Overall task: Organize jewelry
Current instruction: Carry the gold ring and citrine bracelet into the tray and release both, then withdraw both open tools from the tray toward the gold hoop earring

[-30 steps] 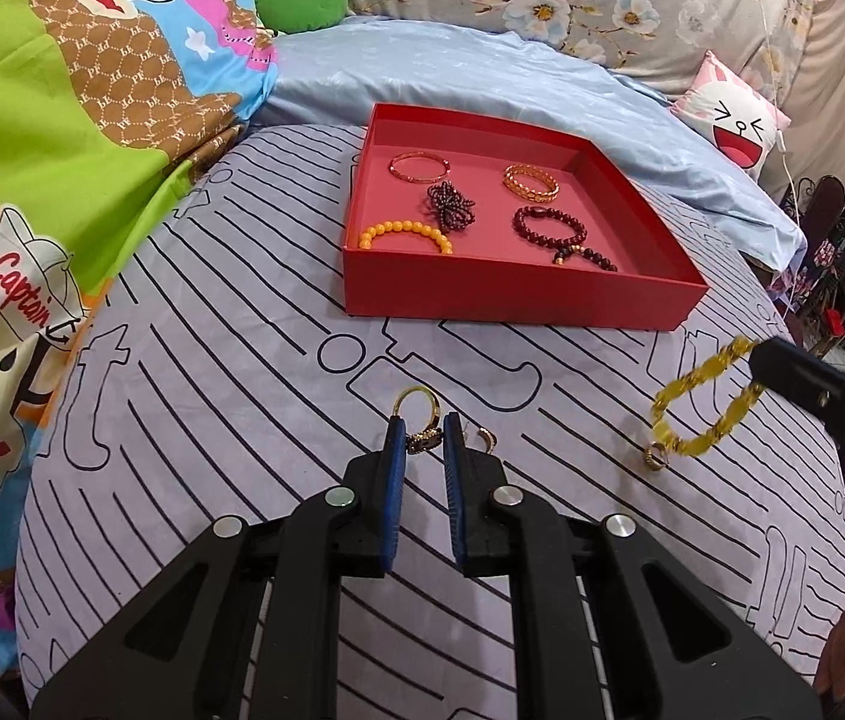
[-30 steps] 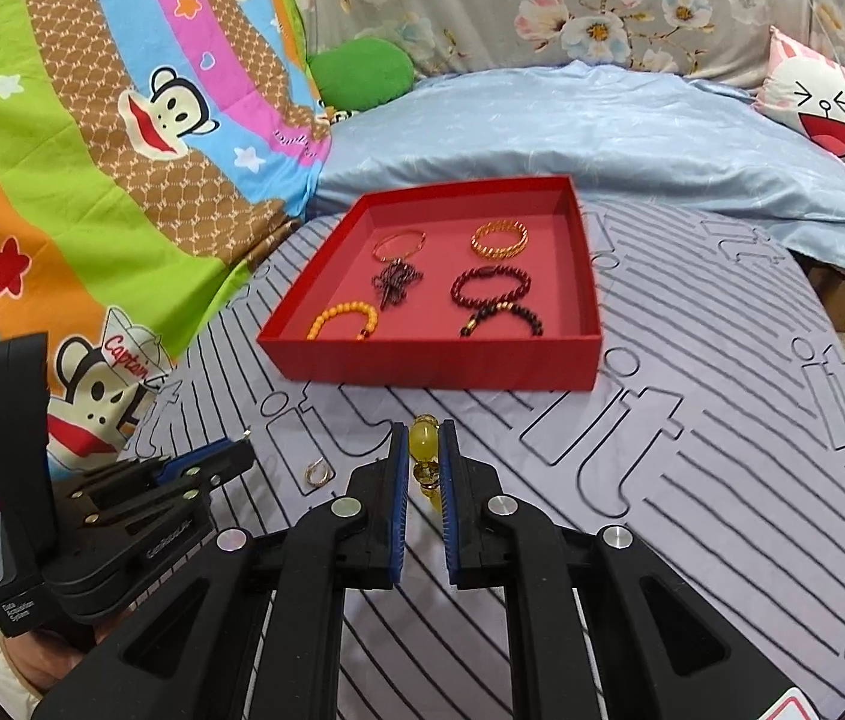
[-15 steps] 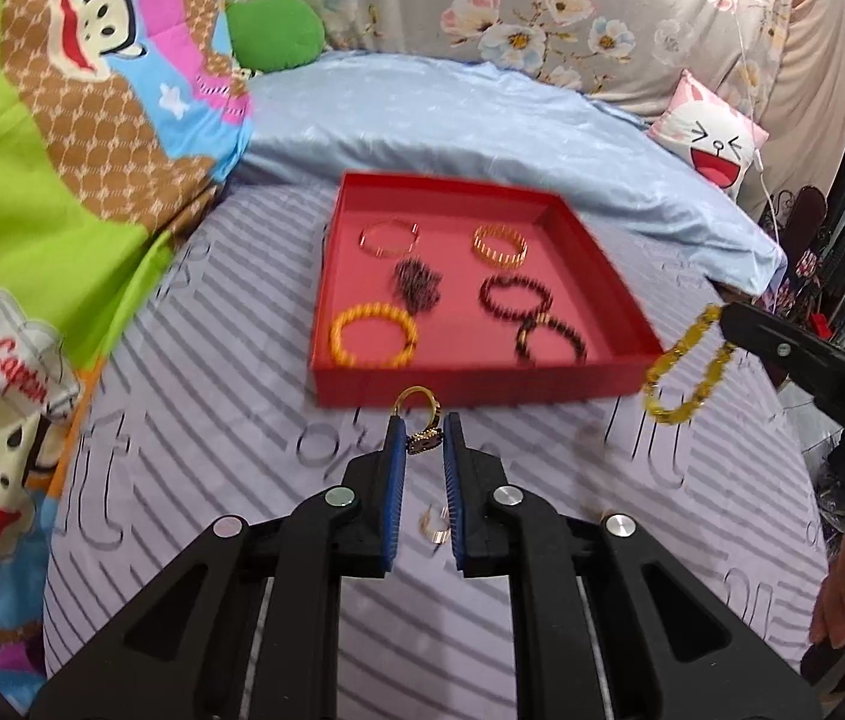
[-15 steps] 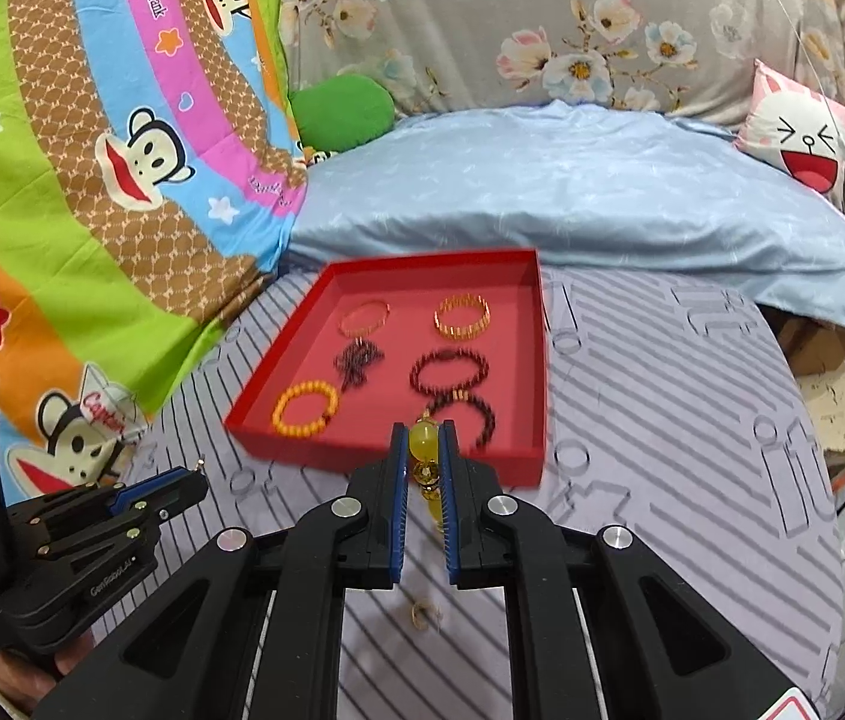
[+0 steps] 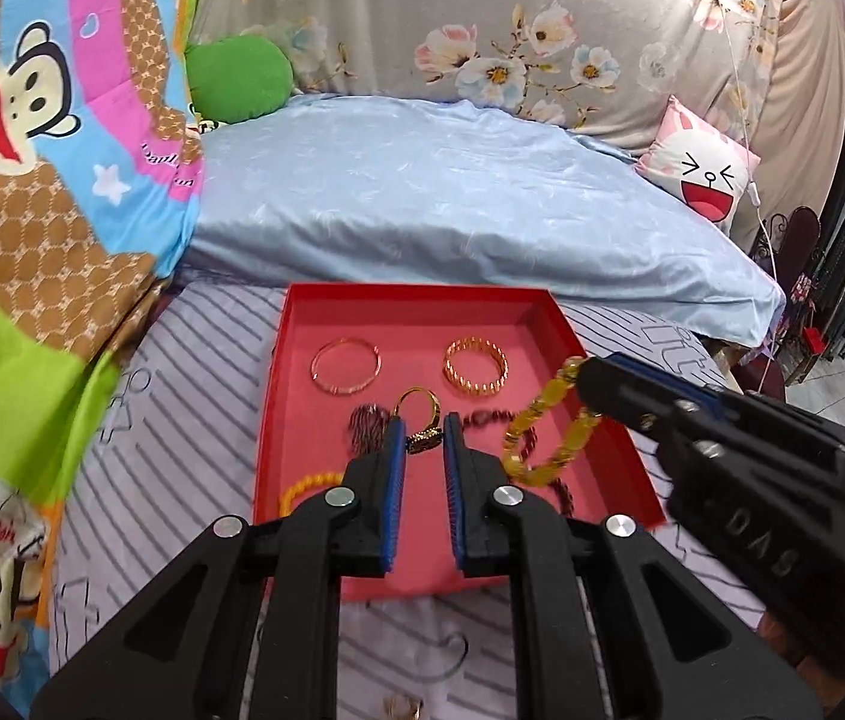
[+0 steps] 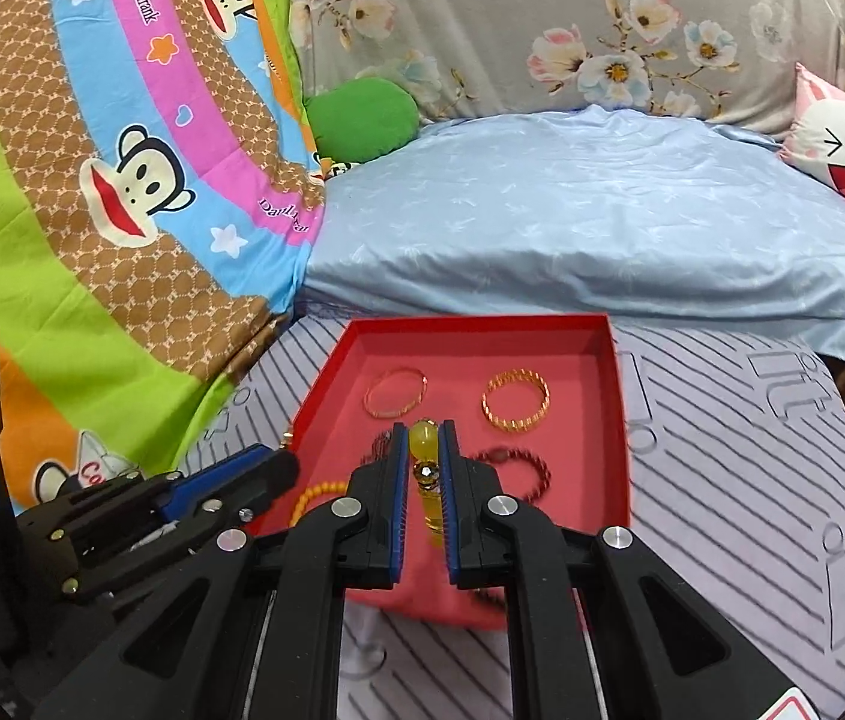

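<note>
Red tray, ring in left tool

readable text on the bedding and one gripper

the cartoon monkey blanket carries "daul frank" on its pink stripe and "captain", partly cut off, on a monkey's hat; the right gripper body shows the raised letters "das".

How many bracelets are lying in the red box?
5 that I can see in the red box: thin gold, chunky gold, orange beads, black beads, dark red beads, partly hidden by grippers.
</note>
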